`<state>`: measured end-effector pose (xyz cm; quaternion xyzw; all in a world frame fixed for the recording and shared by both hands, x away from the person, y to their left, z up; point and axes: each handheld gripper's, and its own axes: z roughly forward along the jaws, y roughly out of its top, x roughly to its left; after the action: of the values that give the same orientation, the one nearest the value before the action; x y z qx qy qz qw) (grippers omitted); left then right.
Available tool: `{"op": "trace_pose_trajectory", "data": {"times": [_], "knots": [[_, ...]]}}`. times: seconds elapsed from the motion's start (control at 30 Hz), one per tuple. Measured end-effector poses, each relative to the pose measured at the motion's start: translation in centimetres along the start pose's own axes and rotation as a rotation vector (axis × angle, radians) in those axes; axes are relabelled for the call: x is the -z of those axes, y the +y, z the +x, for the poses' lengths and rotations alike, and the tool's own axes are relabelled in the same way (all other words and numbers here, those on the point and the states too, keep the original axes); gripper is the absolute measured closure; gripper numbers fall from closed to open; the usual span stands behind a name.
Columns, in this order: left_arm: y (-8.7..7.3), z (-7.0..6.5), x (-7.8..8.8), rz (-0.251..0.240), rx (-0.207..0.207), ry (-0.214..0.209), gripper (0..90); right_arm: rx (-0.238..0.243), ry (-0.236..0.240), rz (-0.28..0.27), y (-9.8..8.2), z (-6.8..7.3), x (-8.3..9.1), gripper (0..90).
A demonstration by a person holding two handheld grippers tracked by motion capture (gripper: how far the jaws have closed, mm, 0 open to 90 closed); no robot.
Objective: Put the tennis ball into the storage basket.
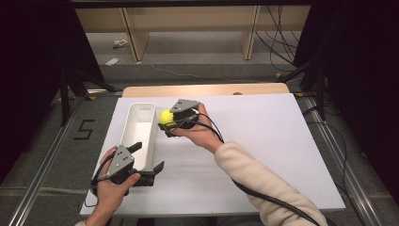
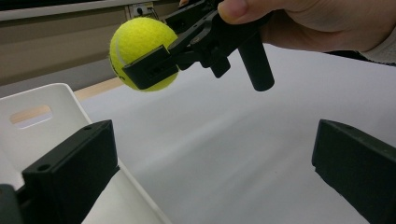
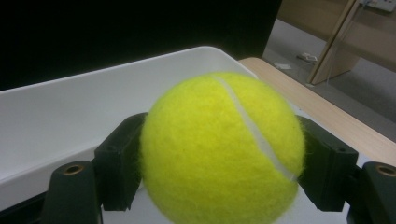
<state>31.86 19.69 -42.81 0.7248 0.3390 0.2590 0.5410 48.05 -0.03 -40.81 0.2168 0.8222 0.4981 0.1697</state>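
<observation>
The left gripper (image 1: 149,162) is held with jaws spread wide, straddling the near end wall of the long white plastic bin (image 1: 141,123). Beyond it, a fuzzy yellow tennis ball (image 1: 165,117) is pinched by the right gripper (image 1: 168,123), lifted just beside the bin's rim above the white table sheet (image 1: 263,141). Wooden shelving is seen behind

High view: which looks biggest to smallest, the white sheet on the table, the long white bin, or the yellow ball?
1. White sheet
2. White bin
3. Tennis ball, clamped in the right gripper and raised nearer the camera, yet clearly smallest.
</observation>
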Motion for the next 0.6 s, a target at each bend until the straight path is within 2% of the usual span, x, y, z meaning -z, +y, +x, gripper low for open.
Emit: {"op": "trace_pose_trajectory", "data": {"times": [0.6], "knots": [[0.01,0.04,0.04,-0.001,-0.003,0.0,0.0,0.01,0.008,-0.008,0.68,0.46,-0.56,26.7]]}}
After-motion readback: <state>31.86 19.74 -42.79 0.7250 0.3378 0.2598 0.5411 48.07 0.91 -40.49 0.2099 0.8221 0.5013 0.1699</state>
